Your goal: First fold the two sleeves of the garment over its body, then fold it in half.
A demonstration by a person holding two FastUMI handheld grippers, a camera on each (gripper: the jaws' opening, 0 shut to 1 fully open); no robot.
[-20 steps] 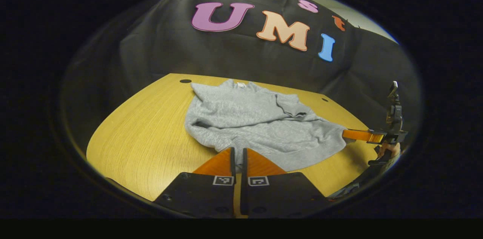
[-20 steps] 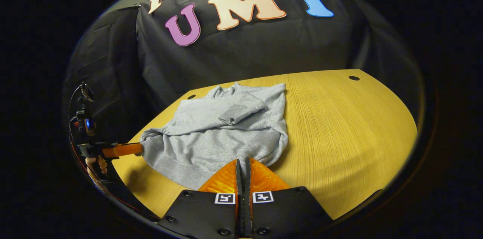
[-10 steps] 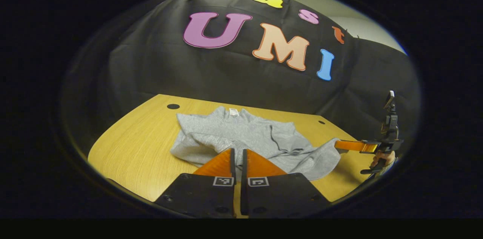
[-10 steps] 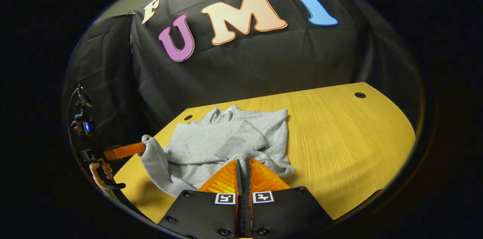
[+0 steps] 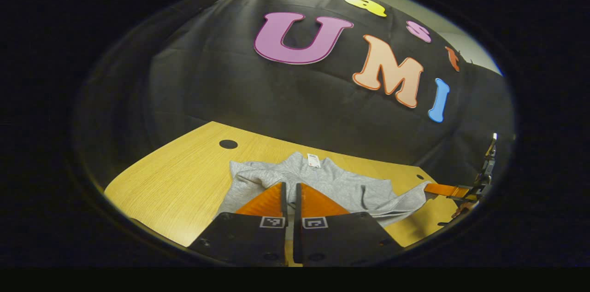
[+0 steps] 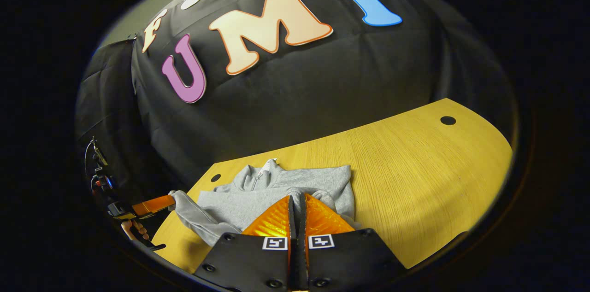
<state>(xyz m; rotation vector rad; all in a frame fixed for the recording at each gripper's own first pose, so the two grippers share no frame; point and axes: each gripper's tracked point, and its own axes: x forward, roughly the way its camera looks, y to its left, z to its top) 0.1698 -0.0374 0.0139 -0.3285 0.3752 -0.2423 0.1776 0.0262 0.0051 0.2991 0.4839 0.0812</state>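
Left gripper view: your left gripper [image 5: 289,190] has its two orange fingers drawn close together, a strip of the grey garment [image 5: 341,186] pinched between them at the hem. The garment spreads away from the fingertips over the wooden table [image 5: 175,177], its collar and a white tag [image 5: 313,160] lying farthest from the tongs, near the black booth wall [image 5: 258,98]. To the far right of your fingers, the right gripper [image 5: 431,189] reaches in level with the table — its orange fingers meet another corner of the cloth, which is lifted clear of the wood there. A dark round hole [image 5: 228,144] in the table sits ahead and to the left of your fingertips.

Right gripper view: your right gripper [image 6: 297,204] is likewise narrowed onto a fold of the garment [image 6: 276,190], grey fabric caught in the thin slot between the fingers. The zip collar lies just beyond the fingertips — the body is bunched between collar and tongs. Off to the left, the left gripper [image 6: 171,200] holds the cloth's other corner, and a hand [image 6: 133,230] grips its handle below. Bare table [image 6: 415,167] stretches away to the right of your fingers.
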